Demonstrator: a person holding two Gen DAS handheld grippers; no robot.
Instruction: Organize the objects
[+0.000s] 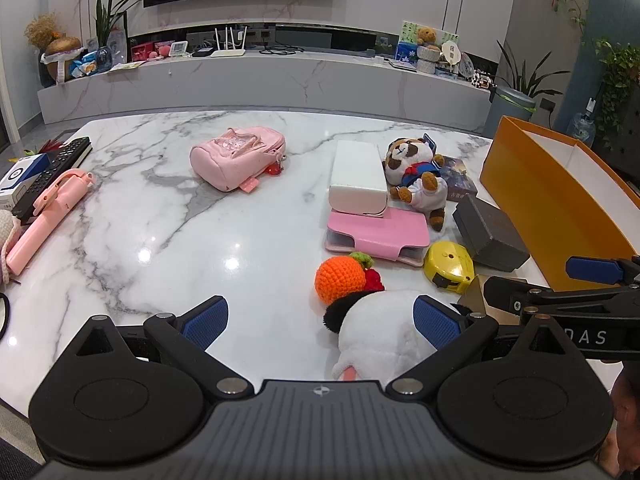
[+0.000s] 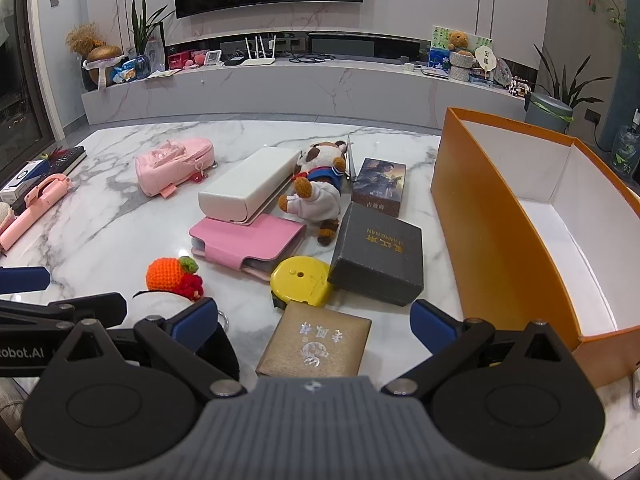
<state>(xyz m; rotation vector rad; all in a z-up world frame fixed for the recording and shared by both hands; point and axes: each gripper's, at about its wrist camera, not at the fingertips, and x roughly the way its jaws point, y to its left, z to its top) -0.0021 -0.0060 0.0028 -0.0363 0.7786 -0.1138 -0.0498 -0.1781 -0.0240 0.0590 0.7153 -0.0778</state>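
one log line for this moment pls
left gripper: open, over white plush | right gripper: open, over gold box | orange box: empty

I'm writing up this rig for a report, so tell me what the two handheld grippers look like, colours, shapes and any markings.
Both match. The left gripper and right gripper each have black angular linkage arms with silver pivot pins, two round black discs, a ribbed grey centre body with a small emblem, and blue textured pads on the jaws. White lettering marks their sides: "DAS" on the right one, "obot.AI" on the left. No cables or sleeves show.
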